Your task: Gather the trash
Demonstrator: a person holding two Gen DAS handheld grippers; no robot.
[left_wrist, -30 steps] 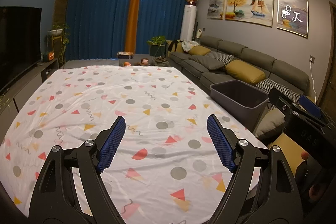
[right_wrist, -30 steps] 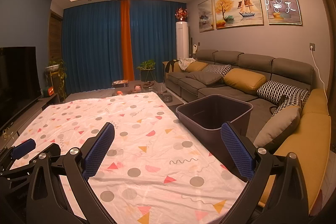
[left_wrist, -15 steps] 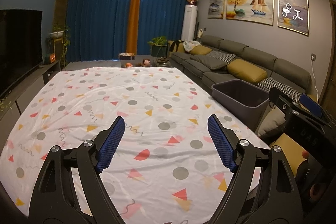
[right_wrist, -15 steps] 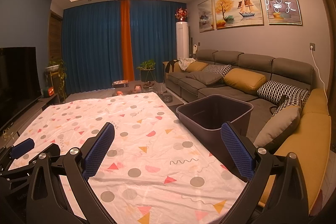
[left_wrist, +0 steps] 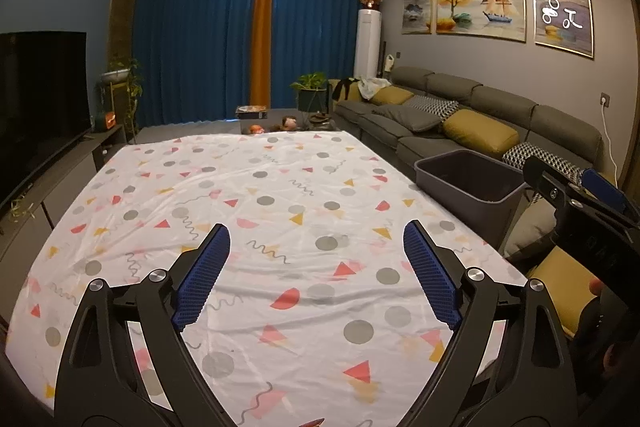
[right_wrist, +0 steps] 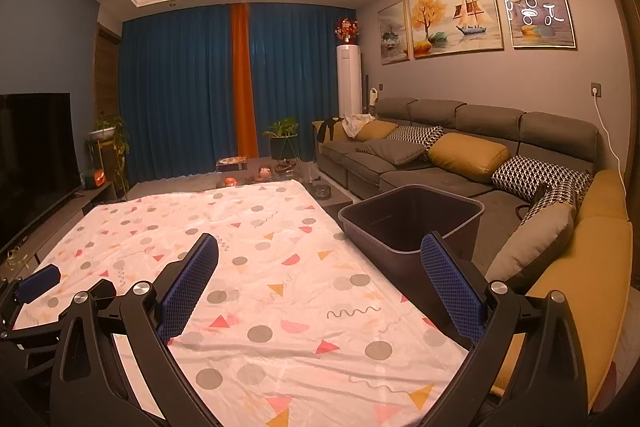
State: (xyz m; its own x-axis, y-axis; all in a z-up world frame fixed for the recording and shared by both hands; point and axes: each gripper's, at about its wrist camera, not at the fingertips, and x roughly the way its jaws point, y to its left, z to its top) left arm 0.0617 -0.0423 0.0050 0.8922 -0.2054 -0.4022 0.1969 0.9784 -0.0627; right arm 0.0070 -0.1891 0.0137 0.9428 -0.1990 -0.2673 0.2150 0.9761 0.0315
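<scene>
The counter's patterned cloth (left_wrist: 280, 195) fills the middle of both views, bare of objects, with its right edge running down toward the lower right. Just beside that edge stands the dark grey trash bin (right_wrist: 412, 223), nothing discernible inside. The left hand-held gripper (left_wrist: 316, 251) has just been widening and stands spread with nothing between its pads. The right hand-held gripper (right_wrist: 320, 267) is also spread wide and empty, its right pad in front of the bin's rim.

From my feed the tablecloth (left_wrist: 280, 187) looks like thin wrinkled cotton; the bin (right_wrist: 412, 227) is matt grey plastic; my gripper pads (left_wrist: 204, 275) are ribbed blue rubber.
</scene>
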